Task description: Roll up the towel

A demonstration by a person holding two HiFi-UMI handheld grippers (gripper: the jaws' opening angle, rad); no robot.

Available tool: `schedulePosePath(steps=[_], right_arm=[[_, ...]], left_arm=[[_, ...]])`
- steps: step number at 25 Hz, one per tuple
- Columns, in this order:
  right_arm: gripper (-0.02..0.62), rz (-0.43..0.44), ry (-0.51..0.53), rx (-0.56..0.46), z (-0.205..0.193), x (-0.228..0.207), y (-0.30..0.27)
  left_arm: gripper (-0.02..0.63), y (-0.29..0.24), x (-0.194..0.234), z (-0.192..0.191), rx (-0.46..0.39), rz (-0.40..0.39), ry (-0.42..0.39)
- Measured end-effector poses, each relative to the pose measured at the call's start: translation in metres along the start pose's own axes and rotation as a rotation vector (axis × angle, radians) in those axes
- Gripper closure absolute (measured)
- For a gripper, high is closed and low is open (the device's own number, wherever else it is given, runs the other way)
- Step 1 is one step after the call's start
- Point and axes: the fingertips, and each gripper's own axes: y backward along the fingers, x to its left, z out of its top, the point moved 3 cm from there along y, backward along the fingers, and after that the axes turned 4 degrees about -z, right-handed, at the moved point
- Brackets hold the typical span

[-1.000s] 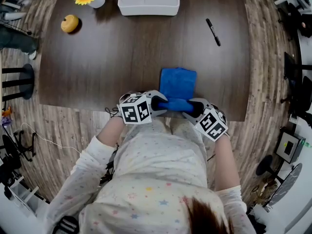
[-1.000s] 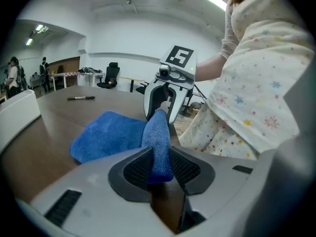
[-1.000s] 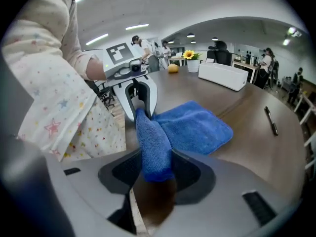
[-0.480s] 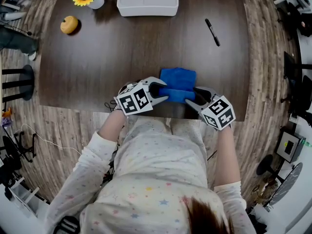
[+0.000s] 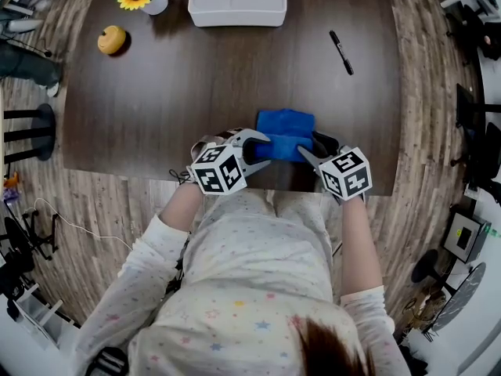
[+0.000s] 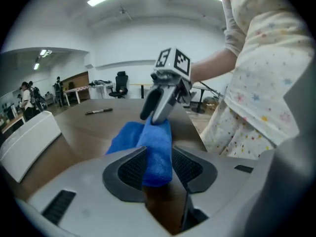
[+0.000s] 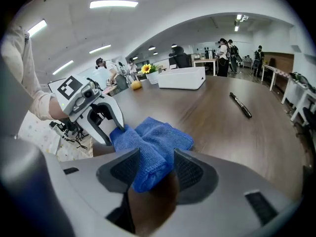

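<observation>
- Left gripper [image 6: 159,168]: jaws, just opening, loosely straddle the blue towel's [image 5: 286,125] rolled end; we judge this a re-grip.
- Right gripper [image 7: 154,174]: likewise slack around the opposite end, keeping the roll straight.
- Beyond: unrolled towel lies flat on the tabletop [image 5: 196,92].

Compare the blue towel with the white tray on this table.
The blue towel is soft cloth, its near end rolled up; the white tray is rigid, with moulded compartments. The towel lies at the near edge of the dark table, the tray at the far edge. Both rest flat on it.
</observation>
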Motion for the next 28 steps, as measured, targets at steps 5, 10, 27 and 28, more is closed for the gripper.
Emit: schedulePosePath(steps=[5, 10, 27, 28], right_arm=[[0.379, 0.023, 0.207, -0.047, 0.014, 0.023, 0.010], [0.359, 0.037, 0.402, 0.013, 0.001, 0.045, 0.010], [0.383, 0.102, 0.530, 0.157, -0.035, 0.060, 0.006], [0.383, 0.127, 0.503, 0.159, -0.036, 0.061, 0.007]], left_arm=[[0.447, -0.016, 0.004, -0.016, 0.061, 0.014, 0.008], [0.437, -0.016, 0.007, -0.016, 0.075, 0.018, -0.015], [0.486, -0.009, -0.022, -0.018, 0.053, -0.097, 0.066], [0.485, -0.008, -0.023, -0.018, 0.040, -0.097, 0.095]])
